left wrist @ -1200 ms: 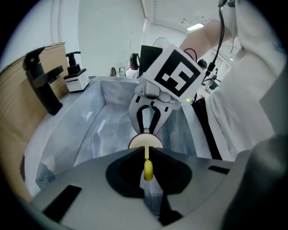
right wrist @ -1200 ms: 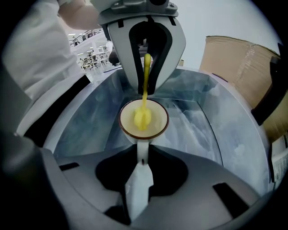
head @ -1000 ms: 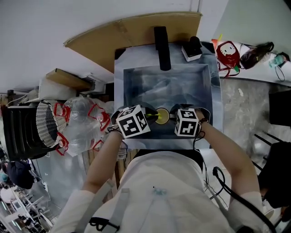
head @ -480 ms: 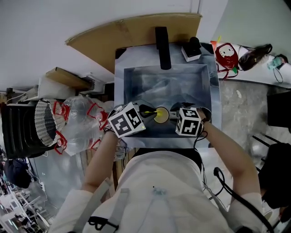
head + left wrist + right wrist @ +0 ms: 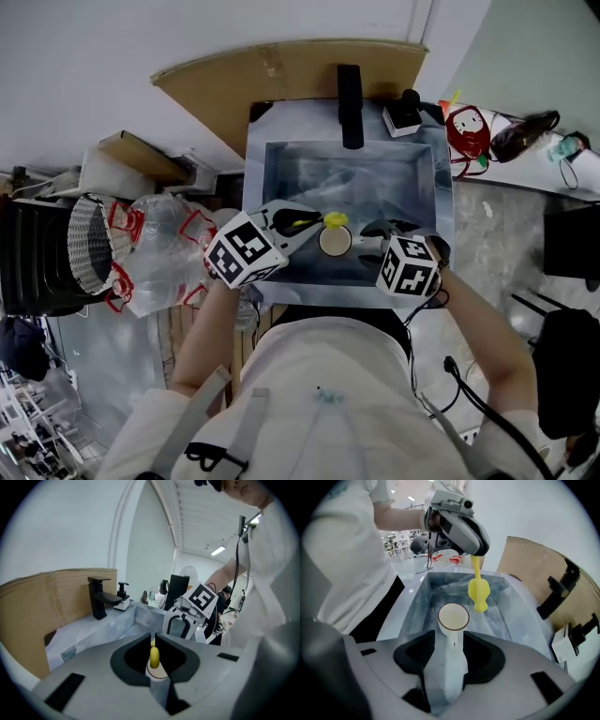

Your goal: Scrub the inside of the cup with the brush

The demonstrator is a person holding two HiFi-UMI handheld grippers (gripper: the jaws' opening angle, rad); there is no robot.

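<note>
A white cup (image 5: 335, 241) with a brown rim stands upright in the foil-lined sink (image 5: 281, 173). My left gripper (image 5: 305, 223) is shut on the handle of a yellow brush (image 5: 334, 219), whose head hangs just above and behind the cup's mouth. In the left gripper view the brush (image 5: 154, 656) sticks out past the jaws over the cup (image 5: 158, 671). My right gripper (image 5: 367, 247) faces the cup from the right. In the right gripper view its jaws (image 5: 451, 638) are opening, with the cup (image 5: 453, 617) at their tips and daylight on both sides. The brush head (image 5: 478, 592) hangs under the left gripper (image 5: 457, 520).
A black faucet (image 5: 350, 92) and a soap pump (image 5: 405, 111) stand at the sink's far rim, with cardboard (image 5: 281, 67) behind. Left of the sink lie clear plastic bags (image 5: 164, 253) and a wire basket (image 5: 89, 251). A counter with clutter (image 5: 469, 117) runs to the right.
The brush has come up out of the cup as the left gripper drew back to the left. The right gripper's jaws have spread and pulled back off the cup.
</note>
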